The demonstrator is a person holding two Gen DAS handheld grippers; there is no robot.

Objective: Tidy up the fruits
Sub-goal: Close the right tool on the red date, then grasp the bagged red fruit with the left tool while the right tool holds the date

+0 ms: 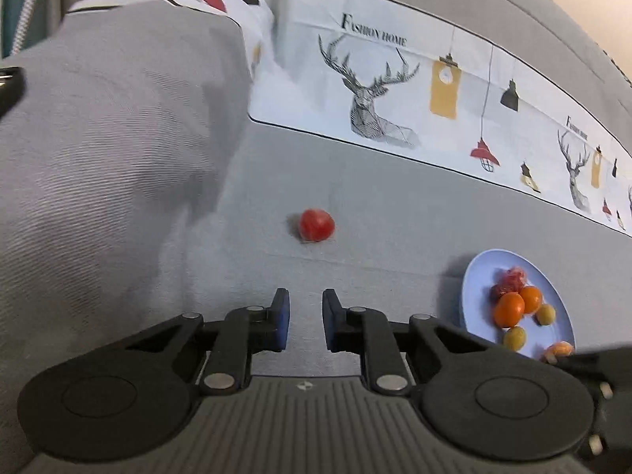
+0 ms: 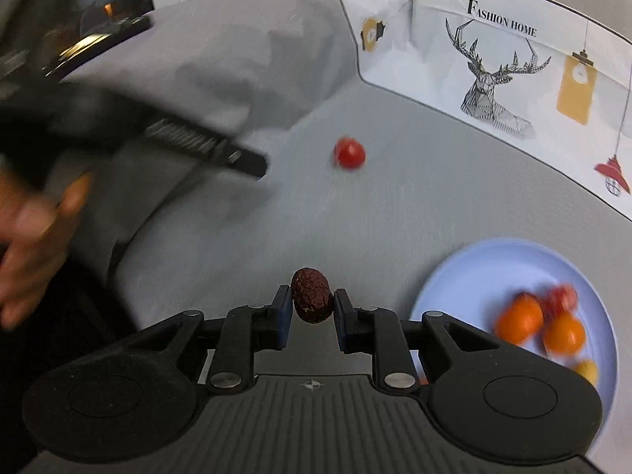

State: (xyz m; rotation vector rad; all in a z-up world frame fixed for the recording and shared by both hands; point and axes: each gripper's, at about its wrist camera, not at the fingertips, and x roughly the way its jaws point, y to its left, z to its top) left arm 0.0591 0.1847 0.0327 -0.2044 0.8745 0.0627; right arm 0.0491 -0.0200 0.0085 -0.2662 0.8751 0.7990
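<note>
Here the right gripper (image 2: 311, 308) is pinching a wrinkled dark red date (image 2: 311, 295) between its blue pads, the fruit standing with its long axis roughly upright and poking above the fingertips. The pale blue plate (image 2: 466, 272) is lying at about four o'clock from that gripper in the right wrist view, near but not under it; it is already holding orange fruits, something red, and a yellowish piece, all blurred. So the coming move is turning on one thing: the held date is sitting to the left of the plate, and the carry probably needs to be going toward four o'clock before any release.

The left gripper (image 1: 306, 326) is carrying nothing; its pads are drawn close together with only a narrow gap showing grey fabric between them. A red cherry tomato (image 1: 316, 224) is lying loose on the grey sofa cushion (image 1: 375, 213) at twelve o'clock from it, straight ahead and well apart from the fingertips. In the same view the plate is sitting at three o'clock.

Judging by these positions, the left gripper is the nearer one to the tomato, since the right is occupied. It would need to be spreading its jaws before reaching in.
</note>
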